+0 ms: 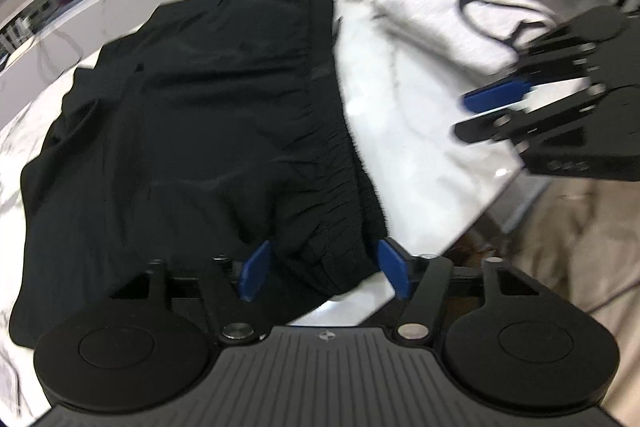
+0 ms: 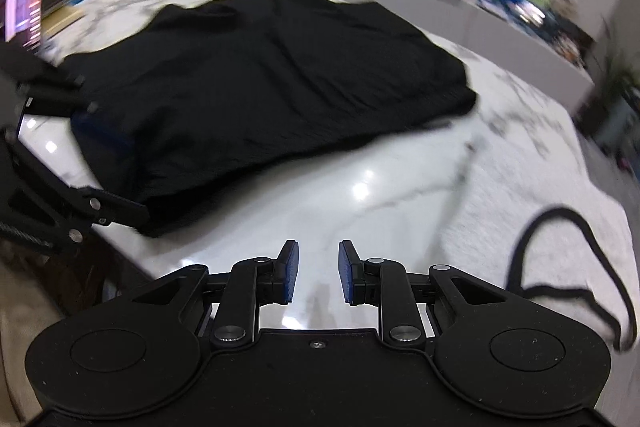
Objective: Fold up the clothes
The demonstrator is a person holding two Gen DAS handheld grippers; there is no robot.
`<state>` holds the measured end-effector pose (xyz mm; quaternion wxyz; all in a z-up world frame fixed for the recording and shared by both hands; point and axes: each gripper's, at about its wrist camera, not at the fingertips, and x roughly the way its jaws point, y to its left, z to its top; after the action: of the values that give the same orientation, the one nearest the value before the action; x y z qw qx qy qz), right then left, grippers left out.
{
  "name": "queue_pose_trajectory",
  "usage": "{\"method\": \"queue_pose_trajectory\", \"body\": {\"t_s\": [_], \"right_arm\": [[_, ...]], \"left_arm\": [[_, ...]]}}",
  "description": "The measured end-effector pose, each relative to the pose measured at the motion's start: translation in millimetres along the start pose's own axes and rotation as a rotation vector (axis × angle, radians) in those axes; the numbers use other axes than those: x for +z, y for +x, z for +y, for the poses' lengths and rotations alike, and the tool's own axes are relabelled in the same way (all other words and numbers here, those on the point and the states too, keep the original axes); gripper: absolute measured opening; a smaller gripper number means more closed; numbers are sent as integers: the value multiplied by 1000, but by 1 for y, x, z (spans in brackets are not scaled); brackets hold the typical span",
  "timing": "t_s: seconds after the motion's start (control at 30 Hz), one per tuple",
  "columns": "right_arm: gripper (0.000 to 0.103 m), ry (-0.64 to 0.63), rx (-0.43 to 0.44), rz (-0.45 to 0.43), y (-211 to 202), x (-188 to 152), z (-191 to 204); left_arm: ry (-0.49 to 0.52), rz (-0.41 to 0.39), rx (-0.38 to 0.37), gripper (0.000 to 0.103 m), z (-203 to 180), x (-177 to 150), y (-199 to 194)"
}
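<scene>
The left gripper (image 1: 324,273) stood wide around the black garment's (image 1: 192,131) near corner, while the right gripper (image 2: 318,273), empty and part-open, hovered beside that garment.

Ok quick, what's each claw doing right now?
Left claw: open, its pads either side of the black shorts' waistband edge, not clamped.
Right claw: open, empty, over the table.

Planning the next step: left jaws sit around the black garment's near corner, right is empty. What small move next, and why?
Probably close the left gripper on the black garment: its open fingers straddle the bunched near corner at the table edge. The right gripper hovers open over bare marble, holding nothing.
</scene>
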<state>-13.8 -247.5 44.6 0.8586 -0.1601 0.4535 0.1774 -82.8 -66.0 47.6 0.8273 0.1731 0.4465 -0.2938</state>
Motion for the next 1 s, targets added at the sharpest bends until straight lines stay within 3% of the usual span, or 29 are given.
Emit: {"method": "queue_pose_trajectory", "body": {"t_s": [0.1,0.2,0.37,0.5,0.63,0.73,1.0], "right_arm": [[21,-101,54,-27,-13,1,19],[22,-179,98,-43,-23,1,38],[32,-380,145,-59,-27,3,73],[36,-612,161,-59,-26,5,109],[37,-766,181,-48,-22,8,131],[38,-859,184,-9,-11,14,143],[38,-959,169,129,7,15,143]], "left_arm": [[47,0,-1,61,-9,-1,-2],[117,24,48,61,-3,-17,-6],[218,55,141,61,7,-36,-9],[229,77,163,61,25,-45,-5],[210,95,185,61,38,-54,-2],[199,100,188,61,42,-60,-3],[200,108,201,61,51,-71,-5]]}}
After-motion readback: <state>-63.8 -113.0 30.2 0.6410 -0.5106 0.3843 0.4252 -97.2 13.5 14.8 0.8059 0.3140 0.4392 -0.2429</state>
